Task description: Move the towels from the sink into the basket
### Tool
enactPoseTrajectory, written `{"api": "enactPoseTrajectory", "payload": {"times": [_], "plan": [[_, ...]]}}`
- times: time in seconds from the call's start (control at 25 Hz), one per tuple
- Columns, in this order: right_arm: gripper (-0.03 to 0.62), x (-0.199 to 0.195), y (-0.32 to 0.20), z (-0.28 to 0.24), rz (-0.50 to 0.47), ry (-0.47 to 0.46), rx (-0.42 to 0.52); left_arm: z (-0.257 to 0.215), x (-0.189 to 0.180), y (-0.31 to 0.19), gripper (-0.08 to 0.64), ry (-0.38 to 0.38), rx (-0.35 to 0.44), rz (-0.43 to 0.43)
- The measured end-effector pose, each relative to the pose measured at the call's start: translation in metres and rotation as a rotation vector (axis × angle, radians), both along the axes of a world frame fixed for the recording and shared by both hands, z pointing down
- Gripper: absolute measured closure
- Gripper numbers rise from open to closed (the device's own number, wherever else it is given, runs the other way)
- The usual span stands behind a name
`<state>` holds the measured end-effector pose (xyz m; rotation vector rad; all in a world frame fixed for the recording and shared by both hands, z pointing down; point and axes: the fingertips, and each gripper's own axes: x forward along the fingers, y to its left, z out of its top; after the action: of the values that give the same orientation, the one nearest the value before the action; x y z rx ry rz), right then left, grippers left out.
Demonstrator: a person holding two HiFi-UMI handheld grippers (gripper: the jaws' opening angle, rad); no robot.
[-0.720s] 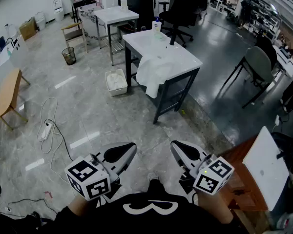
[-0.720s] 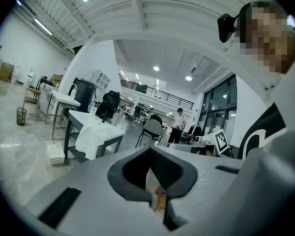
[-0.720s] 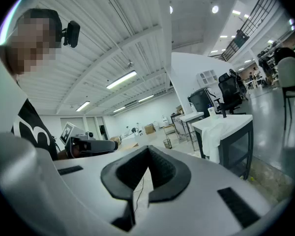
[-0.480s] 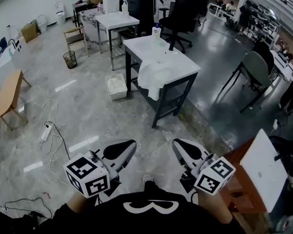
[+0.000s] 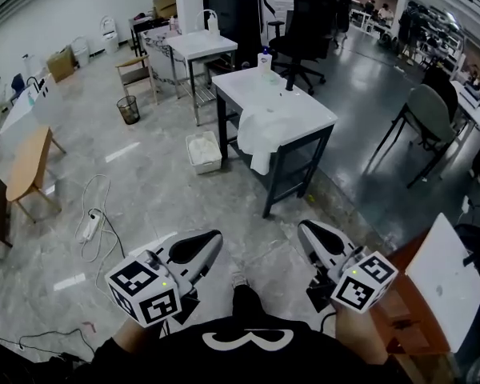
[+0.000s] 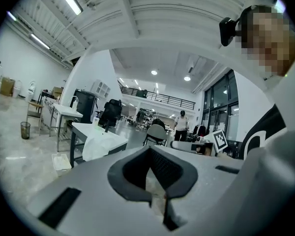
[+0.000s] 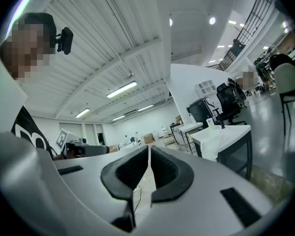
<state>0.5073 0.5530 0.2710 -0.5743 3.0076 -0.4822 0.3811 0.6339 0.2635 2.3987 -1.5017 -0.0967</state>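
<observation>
Open floor between left gripper, right gripper, and towel over sink rim

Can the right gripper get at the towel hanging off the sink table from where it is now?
Probably not yet: the right gripper sits close to the body, jaws shut, and the towel hangs off the sink table across open floor. Nothing blocks the way; step closer.
</observation>
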Motion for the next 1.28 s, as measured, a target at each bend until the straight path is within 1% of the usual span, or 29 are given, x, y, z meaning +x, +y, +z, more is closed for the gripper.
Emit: {"api": "enactPoseTrajectory", "payload": {"times": [0.12,0.24,0.36,0.44,0.56,0.6,0.68,0.8,0.92,1.08,1.28], "plan": [[0.588,-0.004,-0.006,0.000,-0.031,0.012,0.025,0.000,-0.010,-0.006,0.554,-0.009,-0.006,-0.021],[0.578,-0.008,-0.025,0.000,-0.016,0.024,0.050,0.000,-0.019,-0.020,0.554,-0.008,-0.010,-0.034],[0.518,-0.017,-0.045,0.002,-0.024,0.032,0.055,0.001,-0.028,-0.040,0.554,-0.009,-0.020,-0.039],[0.495,-0.026,-0.062,0.005,-0.027,0.042,0.058,0.002,-0.035,-0.059,0.554,-0.010,-0.025,-0.041],[0.432,-0.038,-0.099,0.010,-0.020,0.057,0.059,0.006,-0.049,-0.094,0.554,-0.002,-0.035,-0.048],[0.420,-0.042,-0.113,0.011,-0.013,0.059,0.058,0.009,-0.055,-0.107,0.554,0.004,-0.040,-0.053],[0.413,-0.049,-0.144,0.016,0.005,0.067,0.051,0.015,-0.065,-0.134,0.554,0.016,-0.052,-0.062],[0.385,-0.062,-0.192,0.028,0.020,0.089,0.032,0.028,-0.080,-0.179,0.554,0.034,-0.080,-0.069],[0.356,-0.078,-0.237,0.040,0.014,0.114,0.009,0.041,-0.094,-0.226,0.554,0.056,-0.115,-0.073],[0.336,-0.097,-0.288,0.055,-0.001,0.135,-0.017,0.055,-0.107,-0.282,0.554,0.076,-0.150,-0.072],[0.319,-0.109,-0.340,0.062,-0.021,0.174,-0.006,0.056,-0.117,-0.338,0.554,0.075,-0.163,-0.081]]}}
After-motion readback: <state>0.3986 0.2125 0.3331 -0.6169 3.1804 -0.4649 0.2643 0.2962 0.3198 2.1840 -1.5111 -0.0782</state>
